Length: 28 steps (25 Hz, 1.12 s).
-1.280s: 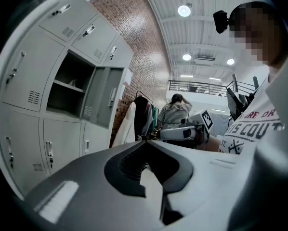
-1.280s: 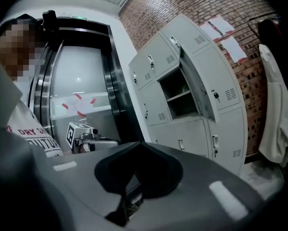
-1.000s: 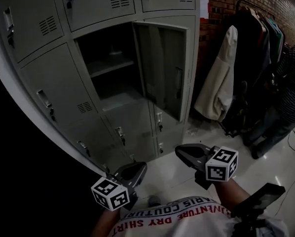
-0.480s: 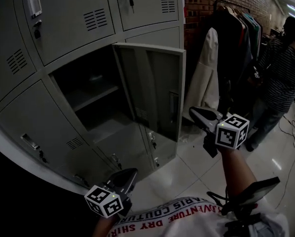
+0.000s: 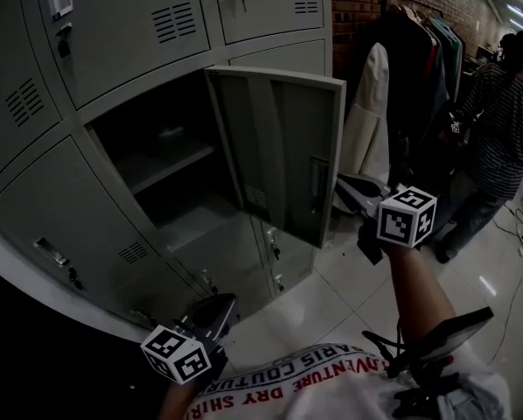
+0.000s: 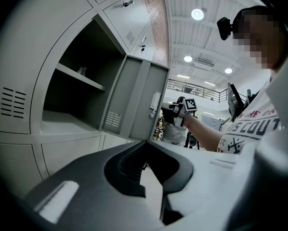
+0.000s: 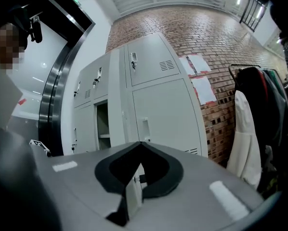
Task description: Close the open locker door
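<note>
Grey metal locker door (image 5: pixel 283 156) stands open, hiding part of the dark compartment (image 5: pixel 156 169). The right gripper (image 5: pixel 347 189) beside its edge and the left gripper (image 5: pixel 216 311) below are both closed, empty.

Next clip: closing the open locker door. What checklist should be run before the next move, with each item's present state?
1. Locker door stands open, free to swing: ok.
2. Nothing sticks out of the compartment: ok.
3. Right gripper is at the door's outer side, jaws together and empty: ok.
4. Right gripper touching the door: cannot tell.
5. Left gripper hangs low, clear of the door's path, jaws together and empty: ok.
6. Person at the right stands away from the door: ok.
</note>
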Each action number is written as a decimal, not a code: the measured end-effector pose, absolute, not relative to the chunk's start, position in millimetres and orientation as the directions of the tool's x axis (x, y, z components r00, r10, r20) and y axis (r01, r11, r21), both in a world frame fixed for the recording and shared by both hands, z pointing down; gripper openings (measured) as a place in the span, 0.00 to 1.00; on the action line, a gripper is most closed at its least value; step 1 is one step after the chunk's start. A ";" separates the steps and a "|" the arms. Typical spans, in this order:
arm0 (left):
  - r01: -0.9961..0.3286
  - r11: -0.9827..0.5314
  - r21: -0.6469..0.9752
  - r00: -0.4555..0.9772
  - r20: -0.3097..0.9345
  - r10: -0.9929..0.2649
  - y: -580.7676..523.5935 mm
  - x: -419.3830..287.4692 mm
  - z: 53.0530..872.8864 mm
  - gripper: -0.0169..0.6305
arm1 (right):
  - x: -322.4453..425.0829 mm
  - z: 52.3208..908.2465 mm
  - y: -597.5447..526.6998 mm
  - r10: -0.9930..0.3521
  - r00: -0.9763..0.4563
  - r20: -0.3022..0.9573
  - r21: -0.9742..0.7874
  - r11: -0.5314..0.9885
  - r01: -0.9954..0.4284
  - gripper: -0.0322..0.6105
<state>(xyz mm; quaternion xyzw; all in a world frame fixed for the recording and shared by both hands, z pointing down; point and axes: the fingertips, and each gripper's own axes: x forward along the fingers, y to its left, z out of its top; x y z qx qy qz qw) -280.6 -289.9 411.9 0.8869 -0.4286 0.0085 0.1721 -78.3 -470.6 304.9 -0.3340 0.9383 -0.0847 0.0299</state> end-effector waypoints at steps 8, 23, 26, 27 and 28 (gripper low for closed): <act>-0.750 -0.600 0.280 0.651 0.147 -0.745 -290.3 -276.5 402.2 0.03 | -108.8 303.6 -434.9 -0.565 -0.825 0.003 -0.143 0.816 -0.560 0.05; -0.804 -0.493 0.331 0.560 0.147 -0.815 -288.7 -343.1 415.1 0.03 | -271.7 301.2 -362.6 -0.215 -0.976 0.010 -0.059 0.975 -0.216 0.04; -0.826 -0.447 0.344 0.519 0.154 -0.841 -286.9 -366.9 421.4 0.03 | -308.0 305.1 -364.4 -0.151 -0.988 0.019 -0.064 0.986 -0.152 0.05; -0.831 -0.434 0.347 0.507 0.155 -0.848 -286.5 -375.0 423.6 0.03 | -319.6 306.0 -365.8 -0.133 -0.991 0.021 -0.068 0.989 -0.134 0.05; -0.837 -0.422 0.350 0.496 0.156 -0.854 -286.3 -383.0 425.2 0.03 | -330.6 306.9 -367.5 -0.116 -0.993 0.021 -0.074 0.990 -0.118 0.05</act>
